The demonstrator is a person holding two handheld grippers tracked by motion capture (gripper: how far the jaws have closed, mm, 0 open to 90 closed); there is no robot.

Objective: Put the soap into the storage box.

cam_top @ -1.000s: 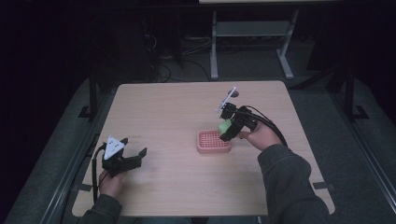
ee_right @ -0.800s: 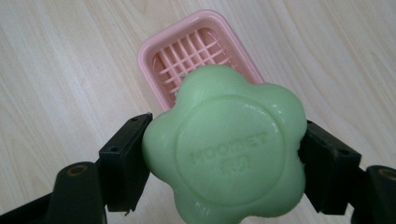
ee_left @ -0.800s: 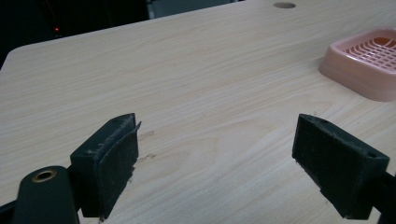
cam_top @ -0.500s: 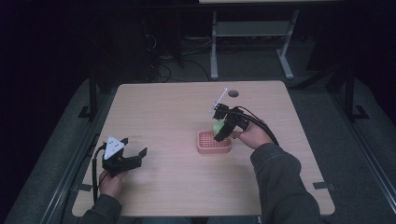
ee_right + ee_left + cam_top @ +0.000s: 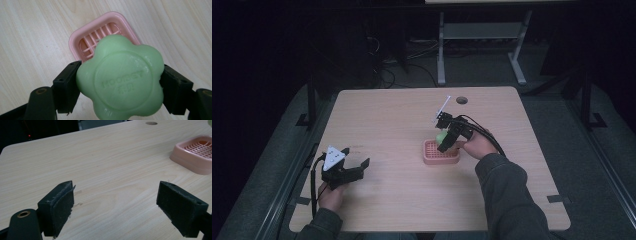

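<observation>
Right gripper view showed the green flower-shaped soap (image 5: 121, 80) pinched flat-face-up between the black jaws of the right gripper (image 5: 120, 85), clamped by its lobed sides so the stamped face stayed clear. Directly beneath it lay the pink soap dish (image 5: 82, 37), its slotted grid exposed, which suggested the bar was being carried to or from that dish; which of the two could not be told. From the high view, the dish (image 5: 432, 159) sat near the middle of the table (image 5: 387, 115), somewhat toward its right edge, with the right gripper (image 5: 443, 145) tilted down over its far side. The left gripper (image 5: 357, 167) rested near the front left corner, jaws spread wide with nothing between them, apparently idle.
</observation>
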